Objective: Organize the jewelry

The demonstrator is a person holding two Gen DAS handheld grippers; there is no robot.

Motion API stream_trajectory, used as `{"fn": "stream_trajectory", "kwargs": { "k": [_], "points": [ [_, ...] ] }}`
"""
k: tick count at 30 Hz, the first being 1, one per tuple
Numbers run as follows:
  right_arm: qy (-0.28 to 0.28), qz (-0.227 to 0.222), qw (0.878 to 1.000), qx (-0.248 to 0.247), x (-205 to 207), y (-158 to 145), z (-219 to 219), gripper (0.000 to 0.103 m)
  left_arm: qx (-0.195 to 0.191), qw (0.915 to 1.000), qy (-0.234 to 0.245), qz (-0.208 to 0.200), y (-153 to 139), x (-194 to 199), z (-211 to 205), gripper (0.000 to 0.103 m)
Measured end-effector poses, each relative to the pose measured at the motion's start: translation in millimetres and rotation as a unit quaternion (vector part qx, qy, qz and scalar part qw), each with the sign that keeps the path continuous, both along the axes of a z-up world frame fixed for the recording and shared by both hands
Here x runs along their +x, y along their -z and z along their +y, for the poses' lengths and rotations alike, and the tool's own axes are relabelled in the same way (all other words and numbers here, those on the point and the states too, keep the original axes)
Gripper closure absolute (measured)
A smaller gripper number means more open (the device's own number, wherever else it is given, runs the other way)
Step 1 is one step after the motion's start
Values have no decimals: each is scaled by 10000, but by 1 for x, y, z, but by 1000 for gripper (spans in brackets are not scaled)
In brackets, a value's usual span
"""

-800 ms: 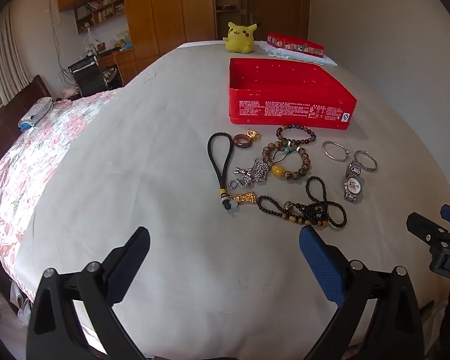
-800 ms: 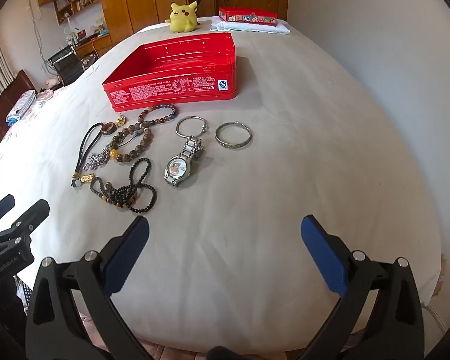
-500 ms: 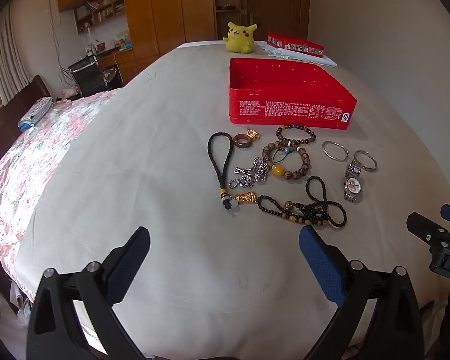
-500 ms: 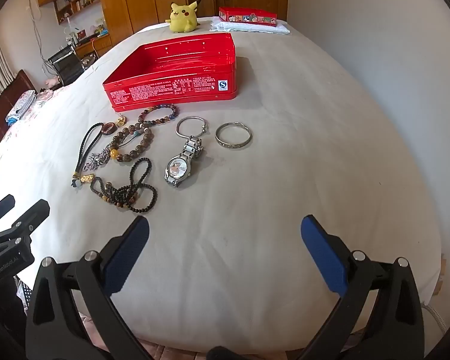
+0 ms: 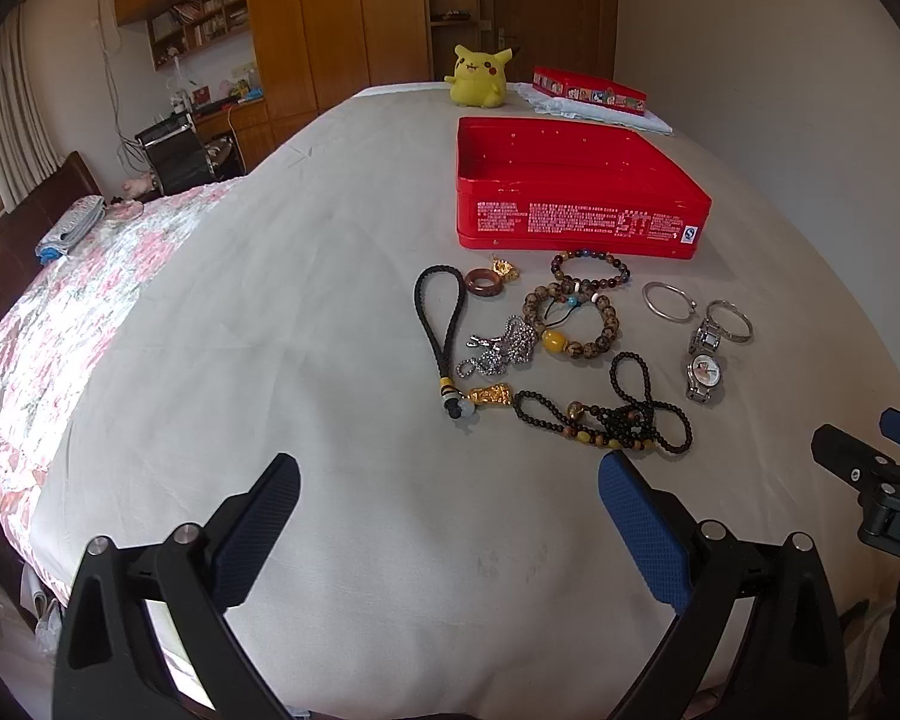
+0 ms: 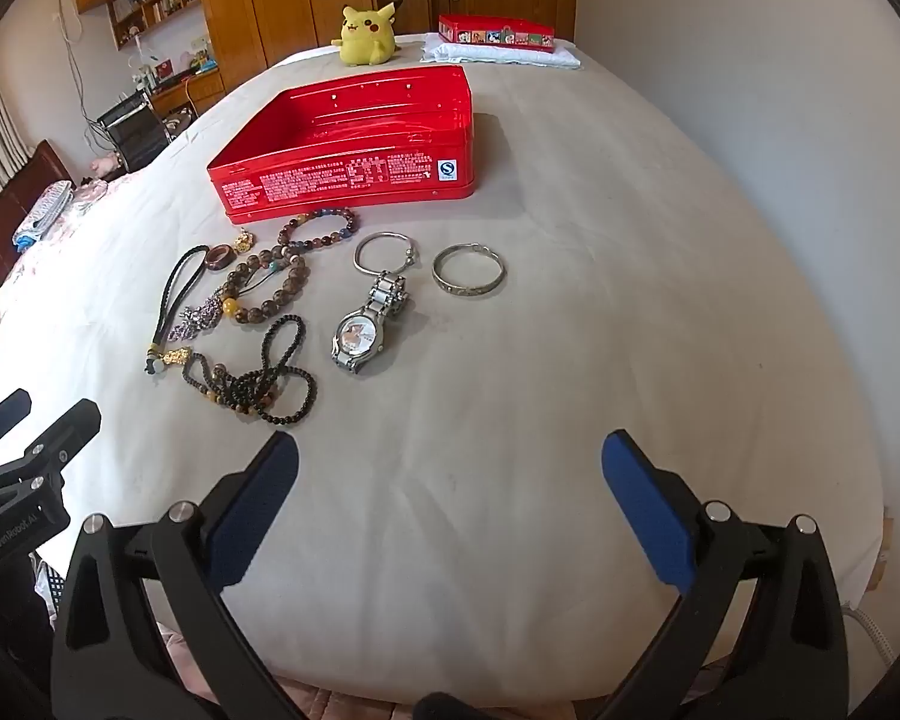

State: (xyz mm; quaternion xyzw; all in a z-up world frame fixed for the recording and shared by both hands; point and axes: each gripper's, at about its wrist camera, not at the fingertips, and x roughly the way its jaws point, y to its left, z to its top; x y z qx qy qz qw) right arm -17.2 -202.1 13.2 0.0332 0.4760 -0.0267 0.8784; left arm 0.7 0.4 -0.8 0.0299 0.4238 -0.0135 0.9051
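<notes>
In the left view our left tongs (image 5: 449,521) hung released, grasping nothing, above the bed (image 5: 306,312). The matte black bead strand (image 5: 621,414) lay just beyond their right tip, its long axis running left to right, nearer this hand.

In the right view our right tongs (image 6: 449,498) gaped empty too. The steel watch (image 6: 363,327) lay far-left of them, before the glossy red tin (image 6: 354,177).

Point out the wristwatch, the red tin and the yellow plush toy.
wristwatch (image 6: 356,336), right wrist view, on the dial.
red tin (image 6: 354,177), right wrist view, on the printed front wall.
yellow plush toy (image 5: 477,77), left wrist view, on its body.
</notes>
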Motion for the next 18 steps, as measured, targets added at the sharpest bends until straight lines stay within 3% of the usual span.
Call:
{"fn": "stream_trajectory", "kwargs": {
  "k": [18],
  "points": [
    [3, 0, 10000, 11, 0, 0, 1, 3, 3, 10000, 6, -12, 0, -1, -1, 4]
  ]
}}
